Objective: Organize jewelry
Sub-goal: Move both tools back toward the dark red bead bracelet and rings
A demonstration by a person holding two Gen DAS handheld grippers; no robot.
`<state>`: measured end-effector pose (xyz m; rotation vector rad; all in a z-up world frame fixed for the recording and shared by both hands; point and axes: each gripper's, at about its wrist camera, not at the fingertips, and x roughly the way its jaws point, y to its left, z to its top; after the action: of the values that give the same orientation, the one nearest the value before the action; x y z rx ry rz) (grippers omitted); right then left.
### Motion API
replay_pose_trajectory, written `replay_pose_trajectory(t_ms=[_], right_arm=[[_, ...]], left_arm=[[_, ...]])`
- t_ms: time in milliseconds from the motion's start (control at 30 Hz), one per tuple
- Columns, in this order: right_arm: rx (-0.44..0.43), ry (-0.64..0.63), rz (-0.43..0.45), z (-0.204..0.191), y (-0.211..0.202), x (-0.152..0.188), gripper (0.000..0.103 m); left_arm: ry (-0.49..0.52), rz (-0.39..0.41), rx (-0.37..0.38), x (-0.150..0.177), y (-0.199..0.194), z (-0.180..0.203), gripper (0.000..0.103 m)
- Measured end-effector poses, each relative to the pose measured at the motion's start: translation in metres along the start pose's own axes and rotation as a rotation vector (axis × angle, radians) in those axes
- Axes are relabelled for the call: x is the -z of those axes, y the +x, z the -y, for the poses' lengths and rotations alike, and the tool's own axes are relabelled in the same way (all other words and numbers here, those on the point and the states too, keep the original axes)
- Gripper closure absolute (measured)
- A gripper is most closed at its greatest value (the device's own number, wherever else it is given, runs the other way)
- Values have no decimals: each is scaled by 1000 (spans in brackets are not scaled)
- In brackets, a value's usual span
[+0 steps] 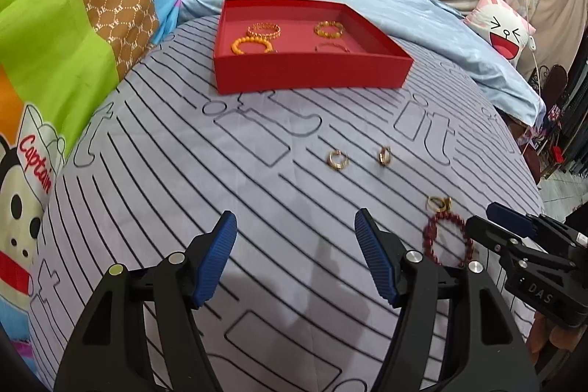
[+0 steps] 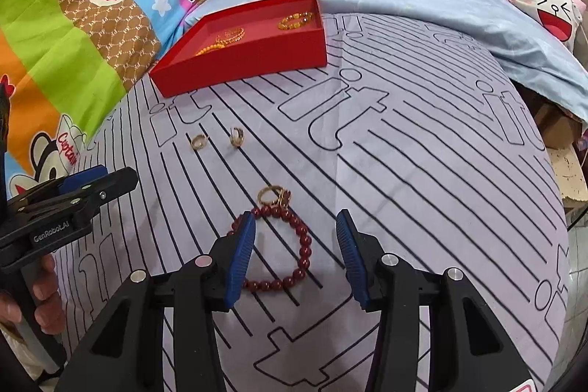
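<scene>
A dark red bead bracelet (image 2: 294,245) lies on the striped sheet between the open jaws of my right gripper (image 2: 296,226); its left part is hidden behind the left pad. It also shows in the left wrist view (image 1: 446,237). A gold ring with a small charm (image 2: 273,195) touches its far end. Two gold rings (image 2: 199,141) (image 2: 237,136) lie farther off. The red tray (image 1: 312,72) holds several bead bracelets (image 1: 251,46). My left gripper (image 1: 296,226) is open and empty over bare sheet, left of the bracelet.
A cartoon quilt (image 1: 55,43) is piled on the left. A blue blanket (image 1: 441,21) lies behind the tray, with a cartoon cushion (image 1: 503,28) at the far right. The bed edge drops off on the right (image 2: 562,208).
</scene>
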<state>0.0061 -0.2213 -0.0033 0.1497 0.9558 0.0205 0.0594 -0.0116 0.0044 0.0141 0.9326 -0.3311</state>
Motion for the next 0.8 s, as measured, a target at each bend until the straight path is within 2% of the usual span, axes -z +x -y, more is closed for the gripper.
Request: replay_pose_trajectory(t_ms=[200, 433, 800], right_arm=[[2, -9, -12, -3, 6, 8, 61], [8, -11, -25, -1, 14, 11, 80], [60, -38, -14, -2, 16, 11, 95]], left_arm=[[0, -19, 3, 12, -2, 2, 39], [2, -25, 7, 16, -4, 4, 37], [16, -34, 3, 17, -2, 11, 36]])
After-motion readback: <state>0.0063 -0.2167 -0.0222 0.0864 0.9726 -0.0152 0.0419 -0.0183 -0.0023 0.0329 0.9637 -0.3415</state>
